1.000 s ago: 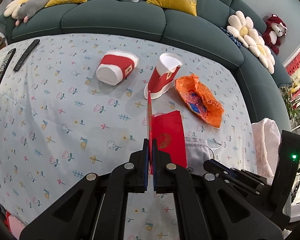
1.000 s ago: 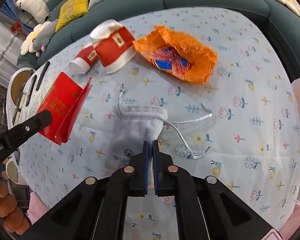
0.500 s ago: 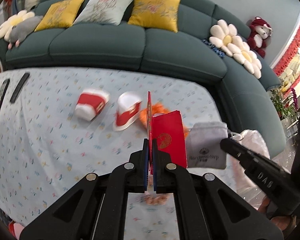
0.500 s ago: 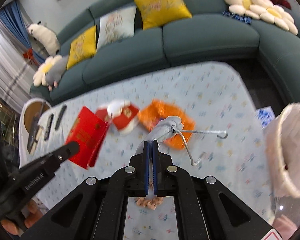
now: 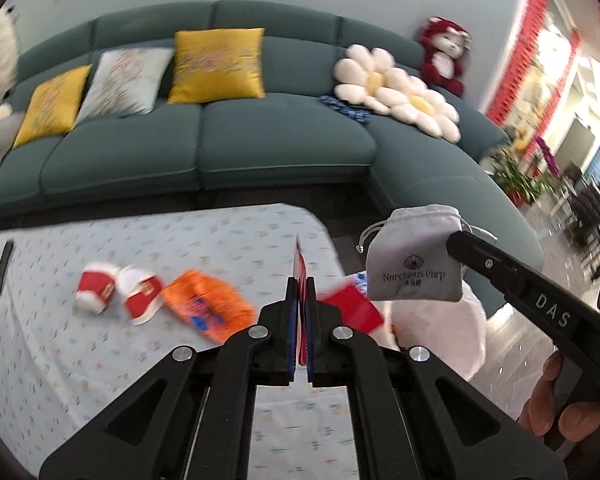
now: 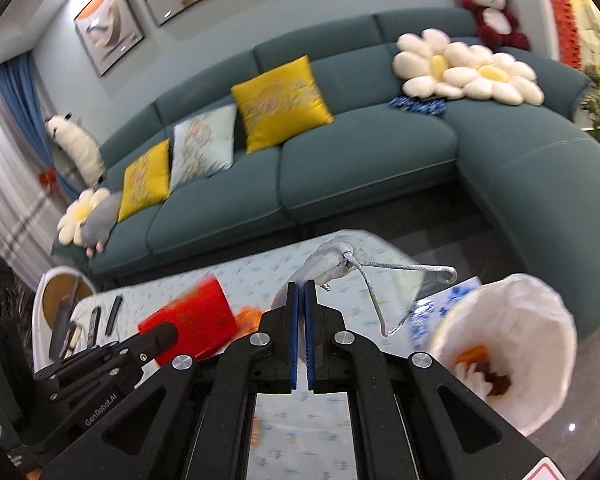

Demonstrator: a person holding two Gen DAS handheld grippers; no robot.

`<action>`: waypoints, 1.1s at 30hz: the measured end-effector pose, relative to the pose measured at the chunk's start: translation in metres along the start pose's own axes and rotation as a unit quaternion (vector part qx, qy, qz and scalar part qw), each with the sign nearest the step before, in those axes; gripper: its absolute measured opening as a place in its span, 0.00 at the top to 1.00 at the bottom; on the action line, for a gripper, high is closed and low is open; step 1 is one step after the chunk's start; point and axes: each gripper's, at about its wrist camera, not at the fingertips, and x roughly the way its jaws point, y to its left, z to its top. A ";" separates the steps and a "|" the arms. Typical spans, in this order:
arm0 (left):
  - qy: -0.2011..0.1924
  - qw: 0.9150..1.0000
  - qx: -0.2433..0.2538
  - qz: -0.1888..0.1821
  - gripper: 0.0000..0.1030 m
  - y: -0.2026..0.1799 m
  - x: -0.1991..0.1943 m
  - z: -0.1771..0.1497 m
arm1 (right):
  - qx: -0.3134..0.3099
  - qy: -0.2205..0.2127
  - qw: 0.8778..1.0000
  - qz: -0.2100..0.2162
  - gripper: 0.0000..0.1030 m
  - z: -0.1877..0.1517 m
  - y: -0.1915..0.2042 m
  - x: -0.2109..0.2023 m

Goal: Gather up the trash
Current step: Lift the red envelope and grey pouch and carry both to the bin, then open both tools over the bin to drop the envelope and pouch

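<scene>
Left hand-held gripper, lower centre of the left wrist view: jaws clamped on a flat red paper envelope with gold print. One panel stands edge-on between the blue pads; the other fans out to the right of the jaws. In the right wrist view the same envelope sits lower left, at the tip of my left tool.

Right hand-held gripper, lower centre of its own view: jaws closed on a grey fabric drawstring pouch with dark printed lettering. From the left wrist view the pouch hangs clear of the table at centre right, pinched at its right edge. Its silver cord loops out to the right in the right wrist view.

White plastic-lined trash bin, lower right of the right wrist view, mouth open, orange and brown scraps visible inside. Both held items are near it; neither is inside.

On the table with the pale flower-print cloth, left of centre in the left wrist view: two red-and-white paper cups lying on their sides, and just right of them a crumpled orange plastic wrapper. All blurred. Dark teal sofa behind.
</scene>
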 end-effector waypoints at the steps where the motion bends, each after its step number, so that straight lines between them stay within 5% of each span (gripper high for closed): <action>1: 0.000 1.000 0.009 -0.004 0.97 -0.010 0.002 0.001 | 0.005 -0.005 1.000 -0.007 0.97 0.002 -0.012 -0.007; 14: 0.044 0.993 0.088 -0.059 0.98 -0.152 0.063 -0.012 | 0.075 -0.018 0.994 -0.077 0.97 -0.016 -0.144 -0.047; 20: 0.064 0.990 0.106 -0.071 0.97 -0.186 0.084 -0.021 | 0.105 -0.003 0.989 -0.099 0.97 -0.032 -0.188 -0.041; 23: 0.068 0.991 0.093 -0.070 0.86 -0.195 0.092 -0.023 | 0.120 0.006 0.986 -0.115 0.89 -0.039 -0.198 -0.032; 25: 0.065 0.993 0.087 -0.057 0.56 -0.195 0.094 -0.023 | 0.131 0.009 0.984 -0.118 0.81 -0.043 -0.204 -0.031; 27: 0.065 0.993 0.083 -0.046 0.54 -0.191 0.095 -0.023 | 0.136 0.004 0.983 -0.123 0.64 -0.045 -0.206 -0.030; 33: 0.072 0.995 0.068 -0.031 0.53 -0.170 0.095 -0.027 | 0.134 0.006 0.983 -0.123 0.61 -0.044 -0.199 -0.026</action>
